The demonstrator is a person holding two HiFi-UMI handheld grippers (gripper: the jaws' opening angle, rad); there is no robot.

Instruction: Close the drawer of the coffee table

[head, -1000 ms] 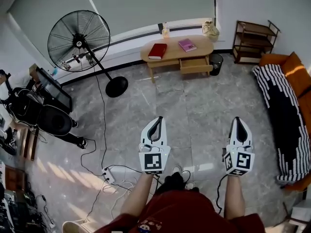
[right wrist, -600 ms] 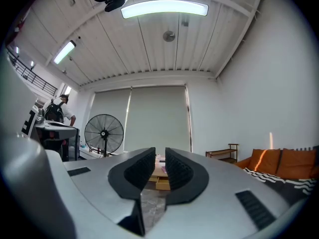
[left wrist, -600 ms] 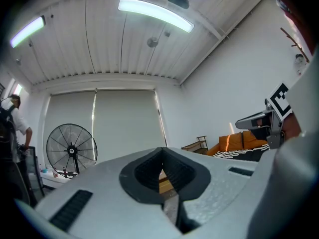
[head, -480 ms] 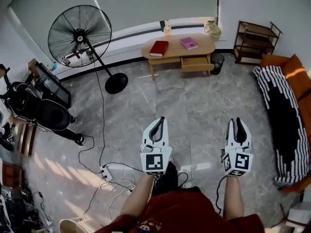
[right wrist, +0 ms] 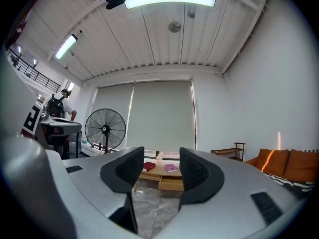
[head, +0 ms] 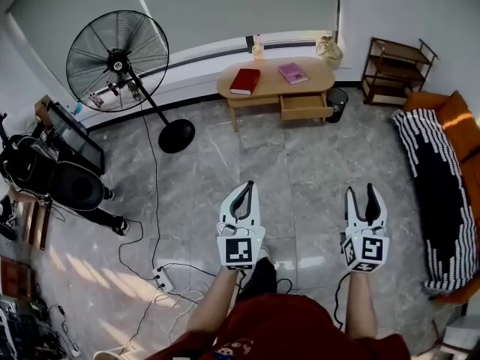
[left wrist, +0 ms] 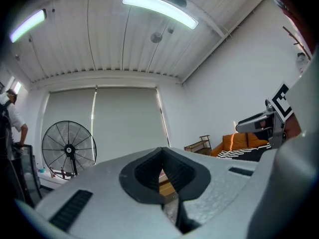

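The oval wooden coffee table (head: 271, 82) stands far ahead by the window wall, its drawer (head: 305, 106) pulled out at the front right. The right gripper view shows the table (right wrist: 155, 171) and its open drawer (right wrist: 171, 184) between the jaws. A red book (head: 244, 80) and a pink book (head: 292, 72) lie on top. Both grippers are held level over the floor, far short of the table. My left gripper (head: 243, 188) is shut with nothing in it. The jaws of my right gripper (head: 362, 193) are opening, with nothing between them.
A large standing fan (head: 118, 60) is at the left of the table, its cable trailing over the tiled floor to a power strip (head: 163, 281). A small bin (head: 337, 96) and a wooden shelf rack (head: 400, 67) stand right of the table. An orange sofa with a striped throw (head: 441, 178) lines the right side.
The right gripper's jaws have spread apart from shut. The table, drawer and fan sit slightly lower in the head view, and both grippers have moved forward over the floor.
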